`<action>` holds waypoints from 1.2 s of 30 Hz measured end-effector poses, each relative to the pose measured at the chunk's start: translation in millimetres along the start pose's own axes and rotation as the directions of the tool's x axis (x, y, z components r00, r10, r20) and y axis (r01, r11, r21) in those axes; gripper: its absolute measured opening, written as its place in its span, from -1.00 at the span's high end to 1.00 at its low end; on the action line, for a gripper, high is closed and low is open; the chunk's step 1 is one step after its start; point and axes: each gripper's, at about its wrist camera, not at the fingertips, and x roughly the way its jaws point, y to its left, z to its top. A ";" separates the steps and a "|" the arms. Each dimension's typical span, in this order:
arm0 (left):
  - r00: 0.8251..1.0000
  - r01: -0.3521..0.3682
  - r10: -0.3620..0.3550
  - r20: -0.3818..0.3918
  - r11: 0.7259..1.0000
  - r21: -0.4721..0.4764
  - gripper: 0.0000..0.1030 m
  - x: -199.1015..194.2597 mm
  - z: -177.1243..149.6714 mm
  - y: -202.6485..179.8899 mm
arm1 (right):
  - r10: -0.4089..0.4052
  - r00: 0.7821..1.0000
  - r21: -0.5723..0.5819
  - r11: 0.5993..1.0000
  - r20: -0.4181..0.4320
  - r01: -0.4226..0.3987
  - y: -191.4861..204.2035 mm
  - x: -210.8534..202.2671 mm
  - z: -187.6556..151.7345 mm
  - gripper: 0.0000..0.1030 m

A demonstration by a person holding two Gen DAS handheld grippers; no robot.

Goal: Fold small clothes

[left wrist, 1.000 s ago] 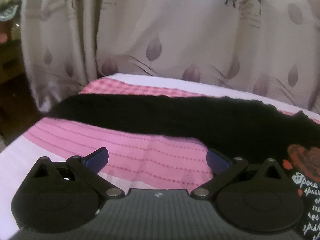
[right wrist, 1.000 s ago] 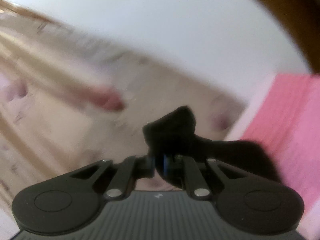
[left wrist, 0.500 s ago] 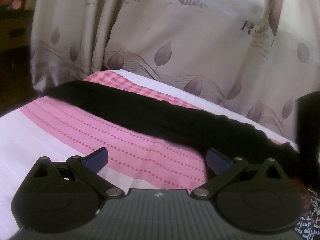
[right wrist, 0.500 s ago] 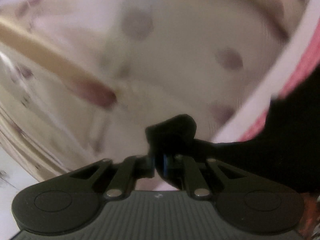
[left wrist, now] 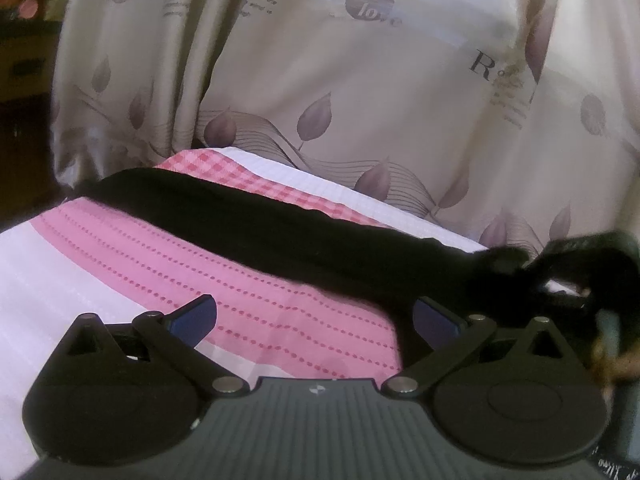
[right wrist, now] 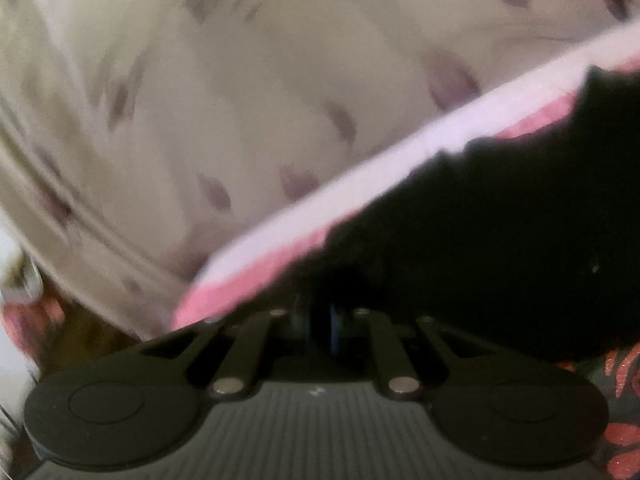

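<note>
A black garment [left wrist: 280, 232] lies as a long band across the pink and white bed cover [left wrist: 140, 248]. My left gripper [left wrist: 314, 316] is open and empty, just in front of the garment's near edge. In the left wrist view my right gripper [left wrist: 576, 268] shows at the right, pinching the garment's end. In the blurred right wrist view my right gripper [right wrist: 322, 320] is shut on the black garment [right wrist: 500, 240], low over the bed edge. Red print [right wrist: 624, 440] shows on the cloth at the lower right.
A beige curtain with leaf print [left wrist: 360, 100] hangs close behind the bed. Dark wooden furniture [left wrist: 20, 60] stands at the far left. The bed's far edge [right wrist: 360, 184] runs diagonally in the right wrist view.
My right gripper has swung down toward the bed with the garment end and entered the left wrist view. The left gripper has turned slightly and stays open.
</note>
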 end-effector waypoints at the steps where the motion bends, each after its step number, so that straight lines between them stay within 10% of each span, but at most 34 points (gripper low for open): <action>1: 1.000 0.000 0.000 -0.003 1.000 -0.003 -1.00 0.4 0.1 0.5 | -0.033 0.999 -0.059 0.998 -0.035 0.030 6.8 5.2 -4.6 0.46; 5: 1.000 -0.004 0.004 -0.010 1.000 -0.014 -1.00 1.8 0.4 2.0 | -0.101 0.993 -0.335 0.939 -0.065 0.073 37.3 7.9 -23.4 -0.56; 8: 1.000 -0.008 0.008 -0.014 1.000 -0.022 -1.00 2.5 1.0 3.2 | -0.107 0.994 -0.530 0.842 0.024 0.103 60.6 -9.4 -36.4 -0.58; 15: 1.000 -0.015 0.013 -0.027 0.999 -0.044 -1.00 4.7 1.4 6.9 | 0.022 1.000 -0.378 0.926 0.012 -0.016 25.8 -77.4 -32.4 -0.58; 24: 0.998 -0.028 0.017 -0.068 0.987 -0.155 -1.00 8.8 2.8 24.3 | -0.147 0.981 -0.434 0.881 0.130 0.189 -18.9 -157.4 -44.3 -0.58; 29: 0.999 -0.019 0.008 -0.051 0.977 -0.212 -0.96 -2.8 16.2 50.7 | -0.327 0.917 -0.445 0.803 0.228 0.397 -51.2 -184.5 -28.6 -0.58; 36: 0.994 -0.102 0.081 -0.070 0.918 -0.384 -0.60 -1.7 67.1 150.9 | -0.401 0.895 -0.400 0.801 0.194 0.446 -92.7 -185.0 -45.5 -0.58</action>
